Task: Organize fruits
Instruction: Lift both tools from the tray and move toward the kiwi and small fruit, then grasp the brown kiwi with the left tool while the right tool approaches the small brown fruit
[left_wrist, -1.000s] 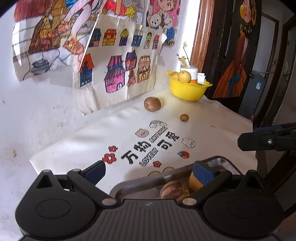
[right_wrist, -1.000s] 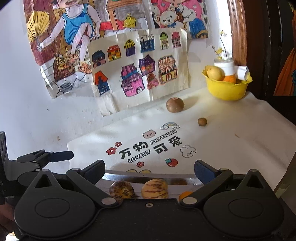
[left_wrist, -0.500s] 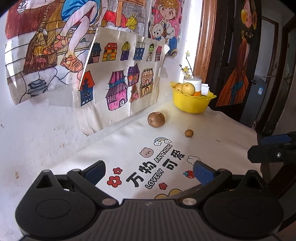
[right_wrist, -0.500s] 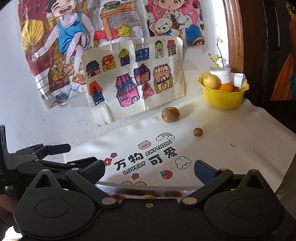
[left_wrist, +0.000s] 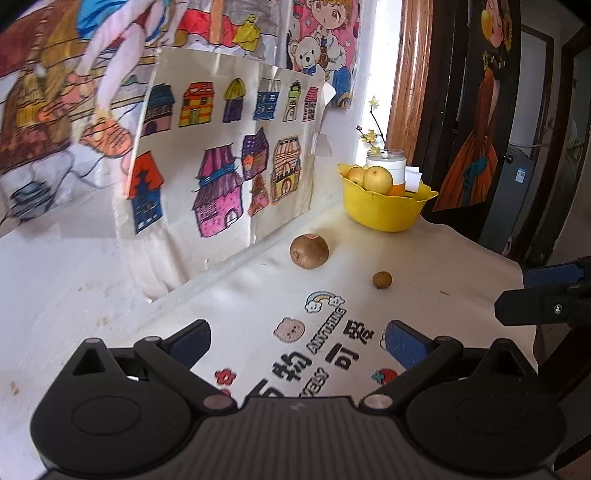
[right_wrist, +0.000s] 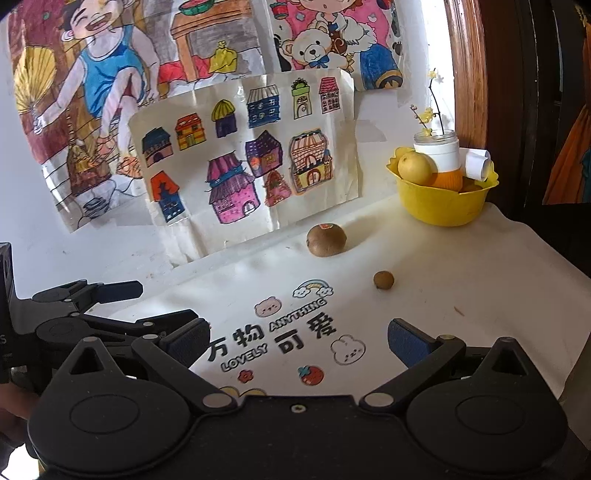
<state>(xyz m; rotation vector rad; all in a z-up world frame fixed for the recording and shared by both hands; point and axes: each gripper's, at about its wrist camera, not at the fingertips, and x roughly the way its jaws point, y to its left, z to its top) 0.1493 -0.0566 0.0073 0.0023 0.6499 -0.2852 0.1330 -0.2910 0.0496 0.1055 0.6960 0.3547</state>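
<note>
Currently both grippers hang above the near edge of the white tablecloth, side by side. Left gripper: fingers spread wide, nothing between them. Right gripper: same, wide open and empty.

Fruit on the cloth: a brown kiwi sits far centre, close to the wall. A small brown round fruit lies nearer and a bit to the right of it, well apart from both grippers. Nothing stands between the fingers and either fruit, only bare cloth with printed cartoon stickers and lettering.

The yellow bowl is at the far right corner, against the wall. It holds a yellow apple, an orange, a white jar with a yellow flower sprig, and a rolled paper. In the left view a second apple shows behind the first.

Behind the table: coloured children's drawings taped on the white wall, lower sheet curling off. A wooden door frame stands right of the bowl.
</note>
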